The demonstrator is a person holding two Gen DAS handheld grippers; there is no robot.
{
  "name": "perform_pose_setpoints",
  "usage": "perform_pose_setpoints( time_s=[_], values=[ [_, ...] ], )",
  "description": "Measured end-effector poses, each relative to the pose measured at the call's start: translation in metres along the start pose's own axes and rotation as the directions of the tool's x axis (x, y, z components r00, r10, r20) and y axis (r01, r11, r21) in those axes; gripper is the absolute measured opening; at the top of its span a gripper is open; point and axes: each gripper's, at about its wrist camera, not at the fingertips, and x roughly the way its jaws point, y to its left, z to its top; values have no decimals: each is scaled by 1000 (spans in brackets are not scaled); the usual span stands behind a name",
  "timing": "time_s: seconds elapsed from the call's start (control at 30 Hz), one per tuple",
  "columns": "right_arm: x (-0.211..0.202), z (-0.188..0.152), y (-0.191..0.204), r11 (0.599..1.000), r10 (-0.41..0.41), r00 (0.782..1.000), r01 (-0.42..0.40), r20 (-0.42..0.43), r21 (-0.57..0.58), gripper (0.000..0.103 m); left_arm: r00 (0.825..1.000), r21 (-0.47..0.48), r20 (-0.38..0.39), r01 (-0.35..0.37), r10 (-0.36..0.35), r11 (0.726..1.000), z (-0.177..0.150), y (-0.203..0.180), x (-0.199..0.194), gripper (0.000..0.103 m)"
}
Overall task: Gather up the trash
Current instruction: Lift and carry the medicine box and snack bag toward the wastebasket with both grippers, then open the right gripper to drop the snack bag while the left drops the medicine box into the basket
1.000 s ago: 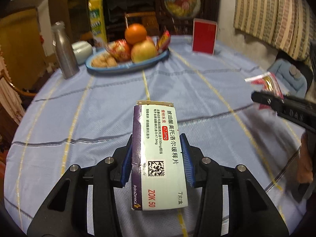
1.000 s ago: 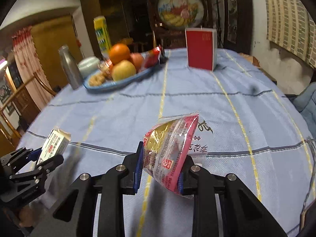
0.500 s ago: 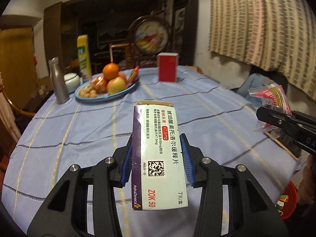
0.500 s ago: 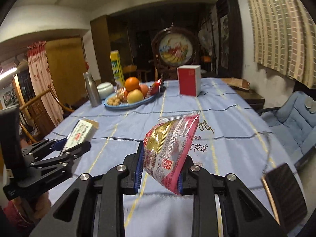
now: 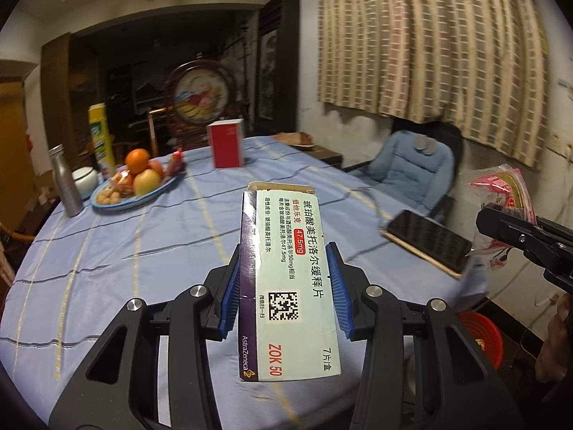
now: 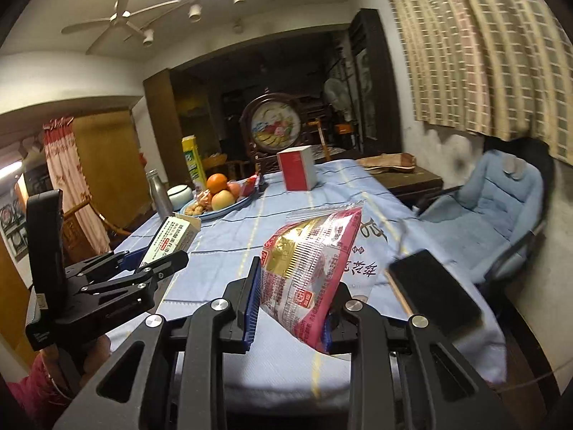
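Observation:
My left gripper (image 5: pixel 283 286) is shut on a white and purple medicine box (image 5: pixel 290 279), held above the near part of the blue tablecloth (image 5: pixel 143 251). My right gripper (image 6: pixel 292 308) is shut on a pink and gold snack packet (image 6: pixel 308 268) and hovers past the table's near edge. The packet (image 5: pixel 501 190) and the right gripper's black arm show at the right edge of the left wrist view. In the right wrist view the left gripper (image 6: pixel 154 261) with the box (image 6: pixel 172 238) appears at the left. A red bin (image 5: pixel 481 337) stands on the floor below the table's right edge.
A black phone (image 5: pixel 426 240) lies at the table's right edge. Farther back are a fruit plate (image 5: pixel 132 186), a steel bottle (image 5: pixel 66 186), a white jar (image 5: pixel 85 179), a yellow carton (image 5: pixel 102 139) and a red box (image 5: pixel 226 143). A blue padded chair (image 5: pixel 408 168) stands by the curtained wall.
Both grippers have pulled back and up from the table and swung right, still gripping the box and the packet. The phone, chair and red bin have come into view.

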Motion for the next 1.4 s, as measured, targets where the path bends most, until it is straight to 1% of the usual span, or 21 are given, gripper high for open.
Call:
perform_pose_setpoints(
  time_s=[0.2,0.4,0.5,0.6,0.8,0.97,1.07,1.2,1.3,1.33,1.4],
  values=[
    [-58,-21,-34,997,-76,996,75,36,32,27,997,58,18,75,-76,995,-3,-52,-14,44],
    [-110,-45,-71,984,-163,985,159,51,82,27,985,116,-4,170,-171,979,-8,-108,-17,44],
    [-126,-57,-89,976,-190,981,184,45,115,28,978,141,-24,208,-206,968,-11,-130,-15,44],
    [-133,-70,-108,966,-216,976,210,25,150,28,970,169,-47,243,-238,955,-16,-152,-10,44],
    [-132,-99,-145,943,-234,972,234,-31,237,28,952,201,-122,299,-279,933,-29,-188,11,44],
    [-122,-119,-167,923,-230,971,241,-70,302,29,938,206,-180,331,-297,921,-39,-206,30,44],
    [-112,-133,-182,909,-224,969,247,-105,337,29,932,206,-204,340,-300,918,-45,-212,37,44],
    [-91,-156,-204,887,-193,967,244,-166,393,29,923,201,-240,351,-301,915,-51,-217,51,44],
    [-71,-172,-221,865,-170,961,251,-218,435,30,916,203,-268,356,-297,912,-56,-222,62,44],
    [-64,-178,-225,860,-161,958,254,-236,444,31,913,202,-280,357,-295,912,-58,-223,67,44],
    [-51,-189,-231,851,-158,946,276,-282,448,41,909,200,-297,360,-293,911,-61,-225,73,44]
  ],
)
